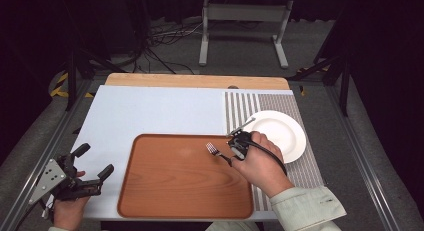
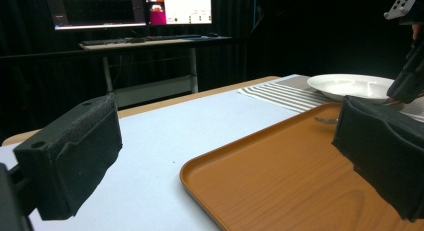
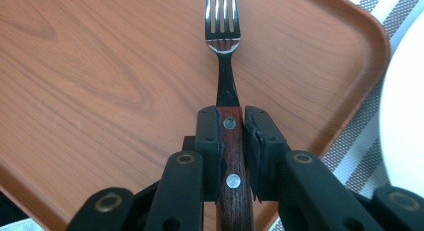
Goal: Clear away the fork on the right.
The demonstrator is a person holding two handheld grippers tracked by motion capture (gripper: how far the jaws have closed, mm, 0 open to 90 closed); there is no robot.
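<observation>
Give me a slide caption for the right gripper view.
Right gripper clamps wooden-handled fork above the tray.

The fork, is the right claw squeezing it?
Touching. In the right gripper view, the right claw has both jaws pressed against the wooden handle of the fork.

Wood-handled steel fork (image 3: pixel 223 38), clamped by its riveted handle, tines forward over the brown tray (image 3: pixel 90 81).

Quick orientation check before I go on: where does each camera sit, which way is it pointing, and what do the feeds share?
High view: above the table, looking forward and down; both hands, right gripper holding the fork.
Left gripper view: low at the table's left, looking between its open jaws across the tray toward the plate.
Right gripper view: looking along the clamped fork.
All three share the tray.
</observation>
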